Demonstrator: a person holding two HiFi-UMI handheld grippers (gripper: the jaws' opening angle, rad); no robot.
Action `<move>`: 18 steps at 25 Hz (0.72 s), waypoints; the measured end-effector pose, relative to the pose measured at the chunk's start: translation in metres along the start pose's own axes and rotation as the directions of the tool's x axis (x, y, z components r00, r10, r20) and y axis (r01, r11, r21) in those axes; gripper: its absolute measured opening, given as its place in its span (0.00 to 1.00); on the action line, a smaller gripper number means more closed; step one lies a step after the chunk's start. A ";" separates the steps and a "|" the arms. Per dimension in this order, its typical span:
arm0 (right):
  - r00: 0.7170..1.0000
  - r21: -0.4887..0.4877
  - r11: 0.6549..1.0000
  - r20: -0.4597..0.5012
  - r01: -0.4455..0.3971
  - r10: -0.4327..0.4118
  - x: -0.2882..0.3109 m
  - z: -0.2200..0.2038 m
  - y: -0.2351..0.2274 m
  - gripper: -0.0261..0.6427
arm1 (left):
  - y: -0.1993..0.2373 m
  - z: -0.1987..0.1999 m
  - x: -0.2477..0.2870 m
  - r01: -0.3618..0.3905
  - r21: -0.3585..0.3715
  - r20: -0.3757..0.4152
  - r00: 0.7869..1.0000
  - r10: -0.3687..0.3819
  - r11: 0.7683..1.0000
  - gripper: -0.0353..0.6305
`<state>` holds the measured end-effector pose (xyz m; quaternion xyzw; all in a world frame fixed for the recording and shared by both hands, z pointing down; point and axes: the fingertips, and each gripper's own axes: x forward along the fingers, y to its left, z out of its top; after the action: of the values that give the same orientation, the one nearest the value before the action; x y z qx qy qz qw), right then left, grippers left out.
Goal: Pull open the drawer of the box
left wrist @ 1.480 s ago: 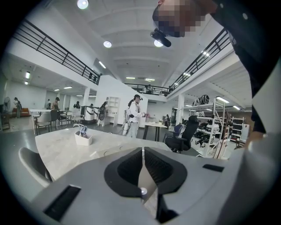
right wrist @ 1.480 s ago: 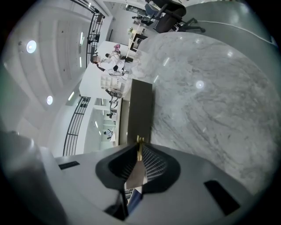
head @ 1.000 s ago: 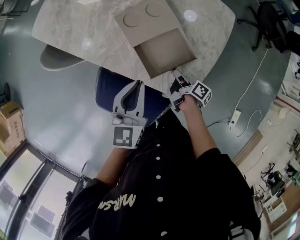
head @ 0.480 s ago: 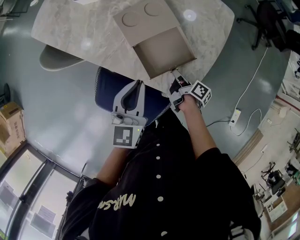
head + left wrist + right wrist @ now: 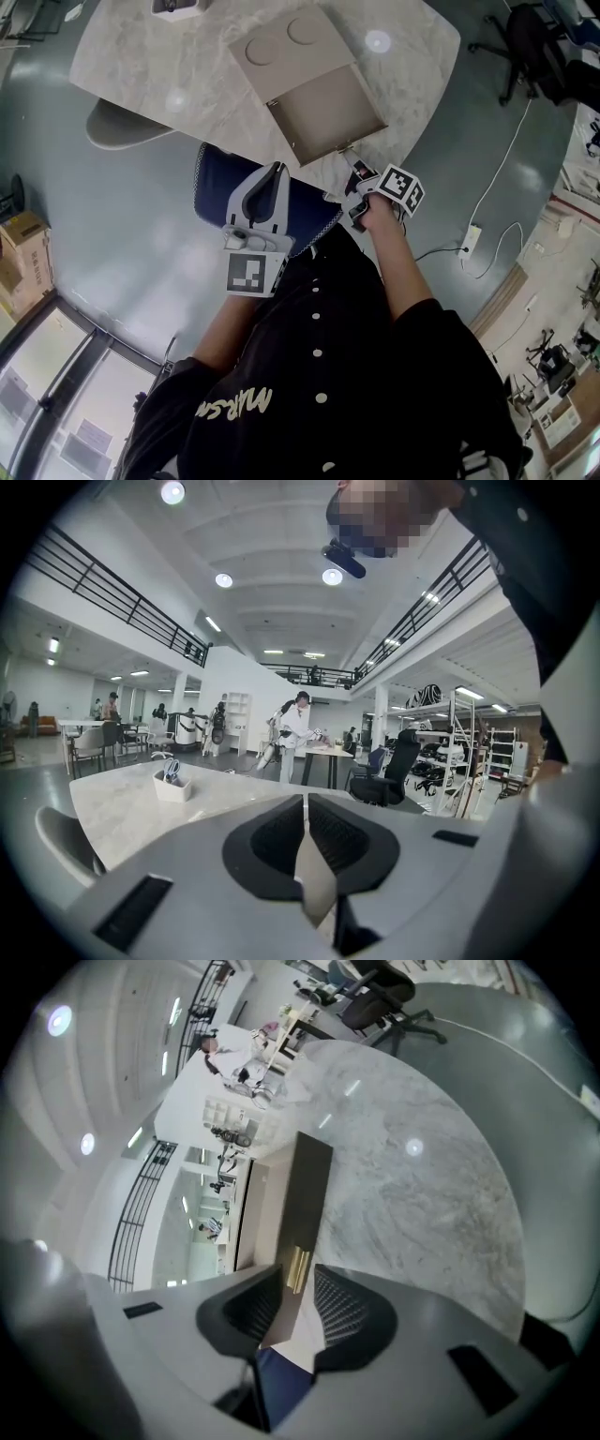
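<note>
Right tool (image 5: 357, 174) had its jaws apart, nothing clamped. The gold handle (image 5: 298, 1267) sat just ahead of its tips, in line with the gap. The drawer (image 5: 325, 108) stood well out of the box (image 5: 286, 42) on the desk (image 5: 178, 66), straight in front of that tool. Left tool (image 5: 277, 169) was closed on nothing, jaws meeting at the tips, held off the desk edge to the left of the right tool and further back from the box.

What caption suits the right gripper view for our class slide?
Open right hand-held gripper facing the brass handle of the pulled-out drawer, marble table beneath.
</note>
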<state>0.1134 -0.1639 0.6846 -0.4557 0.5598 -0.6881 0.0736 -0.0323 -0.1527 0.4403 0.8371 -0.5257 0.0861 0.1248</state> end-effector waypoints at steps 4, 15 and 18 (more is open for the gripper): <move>0.999 -0.220 0.975 0.049 0.033 -0.023 -0.025 0.017 0.019 0.06 | 0.000 0.016 -0.002 -0.002 0.019 0.034 0.999 0.001 1.000 0.09; 0.967 -0.780 0.625 0.127 -0.041 0.222 -0.076 0.054 0.187 0.03 | 0.007 0.074 -0.012 -0.038 0.068 0.151 0.988 0.027 0.997 0.09; 0.948 -0.883 0.469 0.142 -0.008 0.283 -0.094 0.052 0.232 0.03 | 0.010 0.091 -0.015 -0.048 0.081 0.187 0.982 0.032 0.996 0.09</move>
<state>0.1097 -0.2269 0.4366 -0.4683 0.8525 -0.2299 -0.0341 -0.0466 -0.1710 0.3503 0.8353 -0.5476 0.0324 0.0380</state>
